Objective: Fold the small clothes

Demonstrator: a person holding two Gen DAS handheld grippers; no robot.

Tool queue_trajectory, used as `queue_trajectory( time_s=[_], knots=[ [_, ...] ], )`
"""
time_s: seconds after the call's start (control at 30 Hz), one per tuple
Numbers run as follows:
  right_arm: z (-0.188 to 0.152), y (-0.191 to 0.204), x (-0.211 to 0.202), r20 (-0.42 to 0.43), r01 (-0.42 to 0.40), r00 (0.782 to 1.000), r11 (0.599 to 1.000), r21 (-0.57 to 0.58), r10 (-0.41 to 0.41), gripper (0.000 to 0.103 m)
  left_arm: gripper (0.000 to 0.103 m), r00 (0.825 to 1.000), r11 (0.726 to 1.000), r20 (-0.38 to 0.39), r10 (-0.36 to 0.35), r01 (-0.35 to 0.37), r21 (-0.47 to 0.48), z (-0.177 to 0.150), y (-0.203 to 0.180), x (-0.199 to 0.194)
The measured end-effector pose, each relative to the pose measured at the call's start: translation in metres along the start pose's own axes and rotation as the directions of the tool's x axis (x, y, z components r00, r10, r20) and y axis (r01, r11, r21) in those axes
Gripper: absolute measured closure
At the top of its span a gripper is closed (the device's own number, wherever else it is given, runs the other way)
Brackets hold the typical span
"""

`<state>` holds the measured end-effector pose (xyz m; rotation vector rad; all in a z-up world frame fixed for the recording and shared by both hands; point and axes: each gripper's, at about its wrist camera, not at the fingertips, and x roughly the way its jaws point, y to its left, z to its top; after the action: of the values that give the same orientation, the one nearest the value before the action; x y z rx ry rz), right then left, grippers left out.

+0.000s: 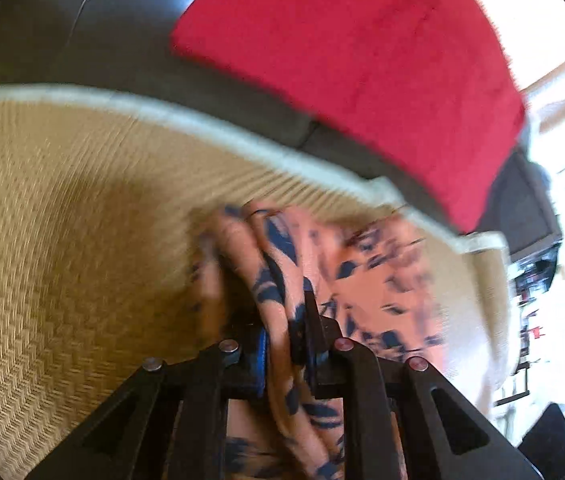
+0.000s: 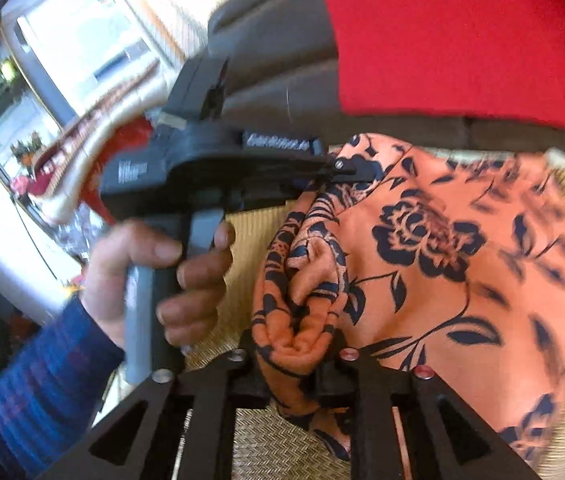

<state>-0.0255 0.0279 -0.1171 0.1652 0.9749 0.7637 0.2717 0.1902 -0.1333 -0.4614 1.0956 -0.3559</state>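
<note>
So starting from the left side of the right wrist view: there's a hand point(image 2: 162, 276) in a blue plaid sleeve point(image 2: 38, 380) gripping the handle of the left tool point(image 2: 356, 172), whose black body runs across the middle of the frame with its tip reaching right, into the upper edge of the orange flowered garment point(image 2: 434, 264). The left wrist view shows that tool clamped together on a bunched fold of the same fabric, cloth squeezed between the jaws at bottom centre.

Moving right, the right tool point(image 2: 294, 364) at the bottom centre of its own frame is also pinched on a rolled-up wad of the garment. The rest of the cloth spreads off to the right and lower right, lying on a woven tan mat point(image 2: 242, 236), with a red cushion point(image 2: 462, 40) sitting in the upper right against a dark couch.

The bit that matters, I'd say: both tools hold one bunched edge, left one farther up the frame, right one nearer the bottom, so the held edge runs roughly top to bottom and the loose body of the garment lies off to the right. Any fold probably has to carry that edge rightward over it.
</note>
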Motion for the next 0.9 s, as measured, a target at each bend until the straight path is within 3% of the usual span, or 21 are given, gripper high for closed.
queue_trajectory(
  time_s=[0.13,0.33,0.4,0.43,0.47,0.57,0.63,0.7,0.77,0.9],
  knots=[
    [-0.02,-0.009,0.014,-0.028,0.0,1.0,0.999,0.035,0.001,0.085,0.087,0.998,0.998,0.021,-0.053,0.053,-0.019,-0.004,0.004,0.004],
    [-0.028,-0.011,0.011,-0.043,-0.015,0.999,0.999,0.04,0.017,0.076,0.083,0.999,0.997,0.015,-0.05,0.051,-0.065,-0.023,0.03,-0.018],
    [-0.032,-0.007,0.004,-0.042,-0.052,0.998,0.998,0.025,0.053,0.056,0.083,0.999,0.998,0.048,-0.019,0.022,-0.054,-0.03,0.025,-0.038],
    [-0.037,-0.004,0.0,-0.037,-0.073,0.997,0.997,0.019,0.073,0.034,0.083,0.998,0.999,0.066,-0.009,0.011,-0.04,-0.036,0.023,-0.051],
    [-0.042,-0.001,-0.005,-0.032,-0.088,0.996,0.996,0.007,0.088,0.03,0.083,0.996,1.0,0.087,-0.006,0.007,-0.02,-0.044,0.016,-0.061],
    [-0.059,-0.005,-0.028,-0.022,-0.108,0.994,0.994,0.008,0.108,0.03,0.083,0.992,0.999,0.123,0.002,-0.006,0.034,-0.079,-0.009,-0.082],
    [-0.068,-0.018,-0.044,-0.001,-0.133,0.991,0.99,0.052,0.133,0.03,0.083,0.995,0.999,0.095,-0.005,0.0,0.05,-0.104,-0.018,-0.083],
    [-0.076,-0.035,-0.062,0.019,-0.121,0.993,0.988,0.097,0.12,0.029,0.082,0.993,0.991,0.075,0.096,-0.102,0.086,-0.13,-0.023,-0.076],
    [-0.082,-0.054,-0.078,0.04,-0.115,0.993,0.983,0.141,0.11,0.029,0.079,0.984,0.983,0.052,0.17,-0.173,0.062,-0.144,-0.013,-0.069],
    [-0.089,-0.097,-0.114,0.076,-0.101,0.993,0.963,0.249,0.085,0.029,0.08,0.987,0.991,0.086,0.134,-0.134,-0.006,-0.148,-0.009,-0.092]
  ],
)
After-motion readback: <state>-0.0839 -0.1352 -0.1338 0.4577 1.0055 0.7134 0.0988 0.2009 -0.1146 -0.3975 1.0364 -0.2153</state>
